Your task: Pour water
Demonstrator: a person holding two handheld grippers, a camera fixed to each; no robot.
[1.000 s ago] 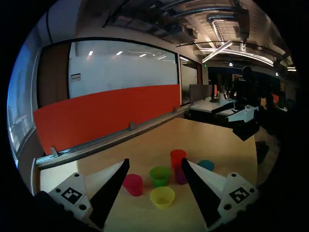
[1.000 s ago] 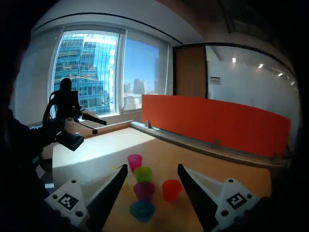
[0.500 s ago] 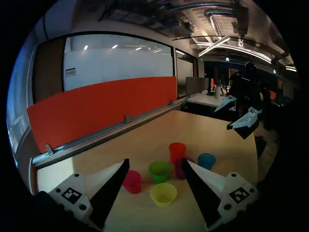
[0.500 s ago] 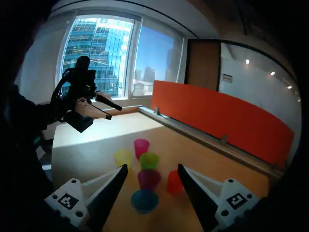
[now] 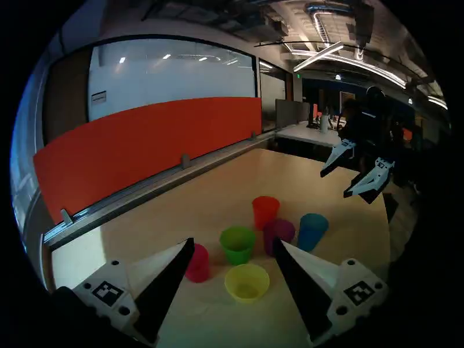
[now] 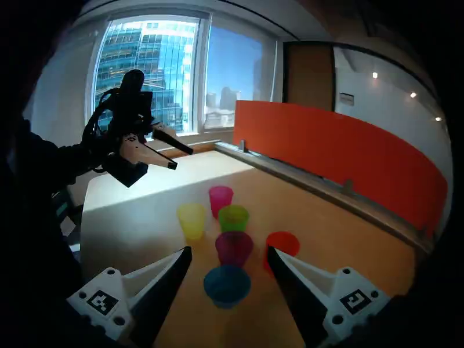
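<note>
Cups [image 5: 238, 245] clustered on table [image 5: 232, 191], left gripper [image 5: 232, 240] and right gripper [image 6: 228, 249] hovering opposite, both splayed wide

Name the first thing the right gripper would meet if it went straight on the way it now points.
Probably the blue cup, nearest and centred before the open right gripper; the purple cup stands behind it. Depth is unclear.

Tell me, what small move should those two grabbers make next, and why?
Probably lower the right gripper around the blue cup, which sits nearest, between its open jaws. Both it and the left gripper are open, holding nothing, so no pouring can start until a cup is grasped.
</note>
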